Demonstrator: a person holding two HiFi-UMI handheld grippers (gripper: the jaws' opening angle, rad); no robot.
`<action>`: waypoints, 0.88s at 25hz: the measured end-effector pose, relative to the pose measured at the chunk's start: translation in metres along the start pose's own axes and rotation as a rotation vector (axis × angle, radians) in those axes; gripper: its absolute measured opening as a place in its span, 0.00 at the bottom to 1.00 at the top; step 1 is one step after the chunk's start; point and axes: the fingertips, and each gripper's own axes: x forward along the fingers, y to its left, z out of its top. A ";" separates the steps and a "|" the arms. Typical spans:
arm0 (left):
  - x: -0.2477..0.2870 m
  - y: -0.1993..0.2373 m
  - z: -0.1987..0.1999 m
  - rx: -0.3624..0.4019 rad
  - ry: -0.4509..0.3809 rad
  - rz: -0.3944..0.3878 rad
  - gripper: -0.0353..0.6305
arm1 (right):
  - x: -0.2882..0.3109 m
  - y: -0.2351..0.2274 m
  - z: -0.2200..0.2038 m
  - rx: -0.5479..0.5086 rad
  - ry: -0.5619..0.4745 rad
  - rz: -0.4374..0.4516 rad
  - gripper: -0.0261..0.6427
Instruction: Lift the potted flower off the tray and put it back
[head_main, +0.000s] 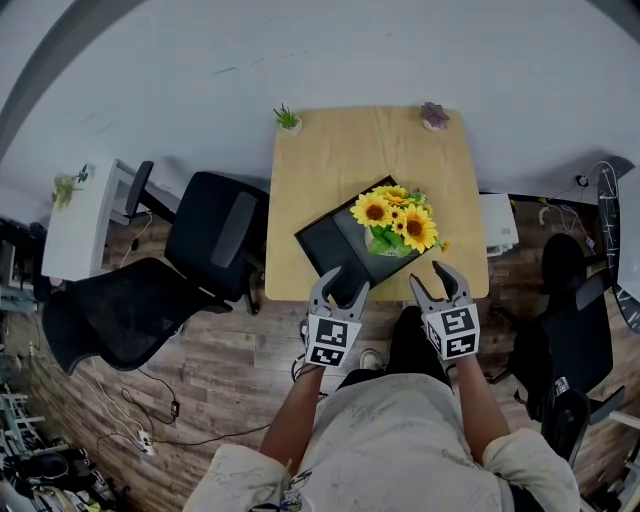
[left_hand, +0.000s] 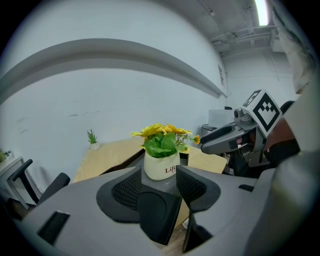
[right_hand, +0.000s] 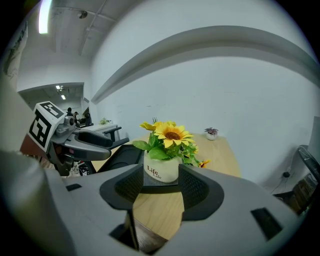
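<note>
Yellow sunflowers crown the potted flower (head_main: 398, 225), and its white pot stands upright on the right-hand part of the black tray (head_main: 335, 245). I see the tray lying cornerwise on the wooden table (head_main: 340, 150), one corner reaching close to the table's near edge and another close to its left edge. My left gripper (head_main: 340, 283) hangs at that near corner with its jaws apart; in the left gripper view nothing sits between the ribbed pads, and the pot shows beyond the gap. My right gripper (head_main: 432, 277) hovers at the near edge just right of the tray, its jaws also apart and empty, the pot framed ahead of them with bare wood in between. Both grippers are short of the pot and touch nothing that I can see. Beyond the tray the far half of the table lies open, with one small green plant (head_main: 287, 119) and one small purple plant (head_main: 434, 114) at the two far corners. Black chairs (head_main: 215, 235) crowd the table's left side.
</note>
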 end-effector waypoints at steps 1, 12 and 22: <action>0.002 0.000 -0.001 0.003 0.006 -0.002 0.37 | 0.002 -0.001 0.000 0.001 0.002 0.002 0.37; 0.029 0.003 -0.007 0.006 0.071 -0.035 0.37 | 0.029 -0.010 -0.005 -0.004 0.048 0.038 0.38; 0.062 0.004 -0.010 0.002 0.113 -0.062 0.37 | 0.055 -0.023 -0.009 -0.016 0.089 0.081 0.39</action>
